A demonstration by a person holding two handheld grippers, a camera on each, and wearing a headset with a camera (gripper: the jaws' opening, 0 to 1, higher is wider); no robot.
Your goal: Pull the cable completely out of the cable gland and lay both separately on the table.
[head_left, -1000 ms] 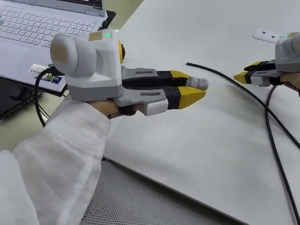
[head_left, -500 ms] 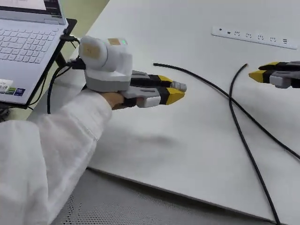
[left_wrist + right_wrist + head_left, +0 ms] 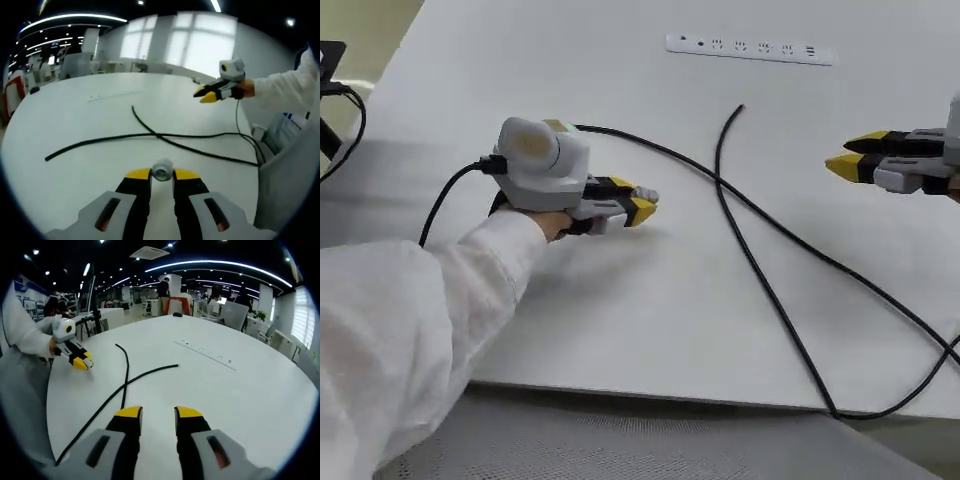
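- The left gripper (image 3: 642, 200) is clamped on the small grey cable gland (image 3: 646, 193), low over the left part of the table (image 3: 620, 320), about midway between its far and near edges. Whether the gland already touches the surface cannot be told. If it is let go from any height it may bounce and come to rest somewhere unintended.
- The gland looks round. Set on its side, it could roll toward the near edge and off the table, or back against a cable.
- A black cable (image 3: 650, 147) has its free end just beyond the left gripper, toward the far edge, and runs off toward the right edge. A second cable (image 3: 760, 280) crosses it near the table's middle. Which of the two came out of the gland cannot be told. With the first cable's end so near, a careless release could leave the gland touching it, so the two would not lie separately.
- The second cable loops over the near edge by the near right corner, and the hanging part could drag more of it off.
- The right gripper (image 3: 850, 152) hovers by the right edge with its jaws parted and nothing between them. A low sweep could snag a cable and pull it into the gland.
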